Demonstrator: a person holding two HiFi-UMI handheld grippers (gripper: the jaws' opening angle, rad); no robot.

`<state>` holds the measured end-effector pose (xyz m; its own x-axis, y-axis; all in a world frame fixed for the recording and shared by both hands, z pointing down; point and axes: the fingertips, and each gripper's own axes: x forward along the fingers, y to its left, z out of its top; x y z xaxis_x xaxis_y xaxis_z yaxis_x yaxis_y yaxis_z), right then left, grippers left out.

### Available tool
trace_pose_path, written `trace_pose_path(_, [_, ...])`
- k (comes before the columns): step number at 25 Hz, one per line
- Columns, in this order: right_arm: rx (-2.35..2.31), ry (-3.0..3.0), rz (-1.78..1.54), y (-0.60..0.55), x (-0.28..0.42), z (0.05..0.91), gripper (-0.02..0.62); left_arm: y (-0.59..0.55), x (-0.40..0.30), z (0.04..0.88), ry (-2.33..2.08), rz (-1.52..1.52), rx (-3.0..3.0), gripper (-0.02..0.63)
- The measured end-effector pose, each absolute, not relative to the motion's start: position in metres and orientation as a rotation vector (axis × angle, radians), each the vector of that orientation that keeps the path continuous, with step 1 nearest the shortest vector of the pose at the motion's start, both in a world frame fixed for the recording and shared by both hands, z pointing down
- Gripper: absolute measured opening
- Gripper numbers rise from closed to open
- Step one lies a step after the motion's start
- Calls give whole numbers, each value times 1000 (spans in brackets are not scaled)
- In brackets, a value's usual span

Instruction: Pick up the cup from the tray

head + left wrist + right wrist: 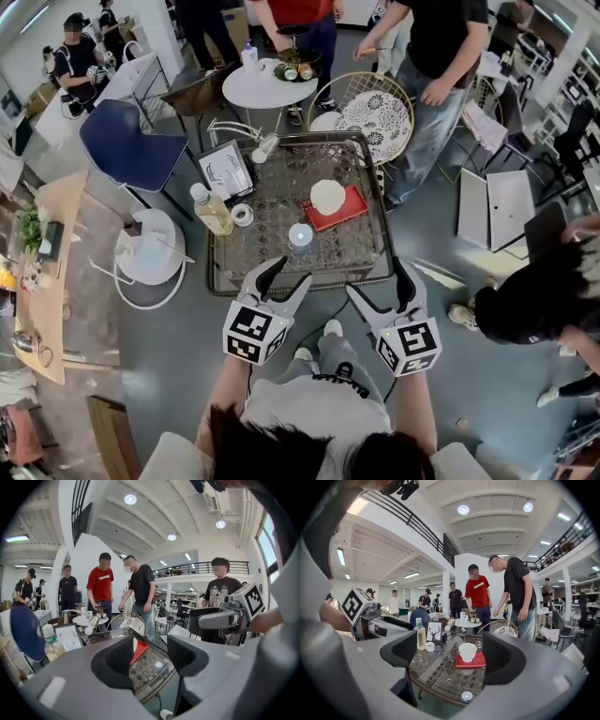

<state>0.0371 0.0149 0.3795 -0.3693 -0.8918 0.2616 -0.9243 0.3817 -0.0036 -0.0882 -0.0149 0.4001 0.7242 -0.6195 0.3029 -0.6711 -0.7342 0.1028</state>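
White cup (pixel 327 196) upright on red tray (pixel 352 213), glass table (pixel 272 199). Left gripper (pixel 290 275), right gripper (pixel 377 280) near table's front edge, both jaws apart, empty. Small round thing (pixel 300 234), possibly lid, nearby.

Cup (pixel 135 643) mostly hidden behind jaw of left hand-held gripper (pixel 151 660); red tray (pixel 139 653) partly covered too.
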Motion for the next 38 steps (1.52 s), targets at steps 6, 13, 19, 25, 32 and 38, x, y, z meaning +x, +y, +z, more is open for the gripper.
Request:
trace_pose_path(6, [1589, -2447, 215, -6, 41, 381, 441, -35, -84, 400, -1049, 370, 2715, 216])
trace_pose_path(13, [1492, -2524, 212, -39, 38, 387, 460, -58, -77, 418, -1086, 439, 2714, 216])
trace_pose_path(19, [1409, -2574, 235, -72, 38, 400, 487, -88, -70, 432, -1121, 485, 2701, 216])
trace_pose_path(25, [1341, -2588, 228, -106, 45, 415, 489, -120, -64, 446, -1150, 483, 2657, 216])
trace_pose_path(32, [1266, -2556, 211, -149, 54, 440, 501, -159, -59, 473, -1166, 557, 2622, 216])
trace_pose_path(38, [1201, -2527, 209, -172, 51, 467, 525, -180, -52, 502, -1163, 612, 2606, 216])
